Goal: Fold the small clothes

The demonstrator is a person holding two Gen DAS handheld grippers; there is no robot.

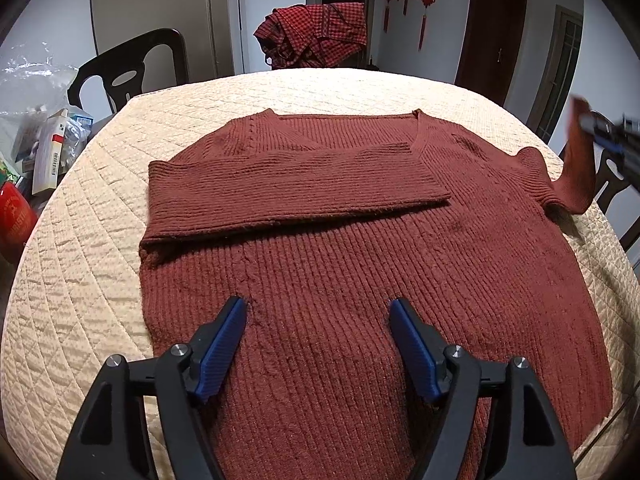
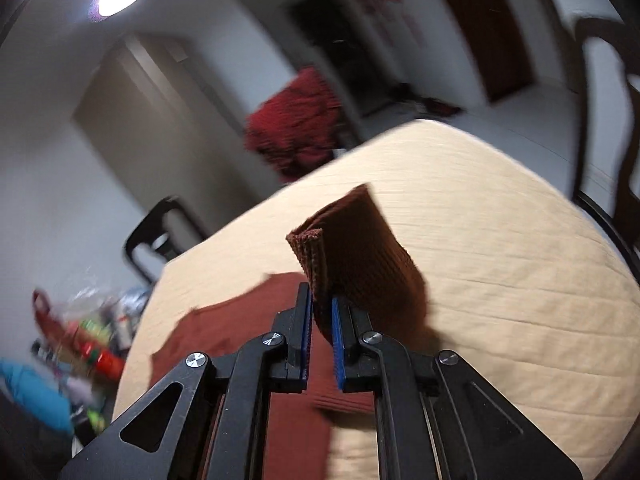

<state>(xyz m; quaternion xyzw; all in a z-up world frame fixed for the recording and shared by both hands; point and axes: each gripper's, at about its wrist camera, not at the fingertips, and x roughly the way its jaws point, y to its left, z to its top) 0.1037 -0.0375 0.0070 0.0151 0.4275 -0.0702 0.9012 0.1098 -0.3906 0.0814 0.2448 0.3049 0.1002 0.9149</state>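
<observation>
Right gripper (image 2: 321,304) pinches one sweater (image 1: 360,264) sleeve (image 2: 360,256); left gripper (image 1: 318,310) gapes.

No readable text; only a barcode on the white box (image 1: 51,151), lettering on the red bag (image 1: 14,216) illegible.

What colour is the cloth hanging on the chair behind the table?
Red and dark checks. The checked cloth shows best in the left wrist view; the right wrist view blurs it.
</observation>
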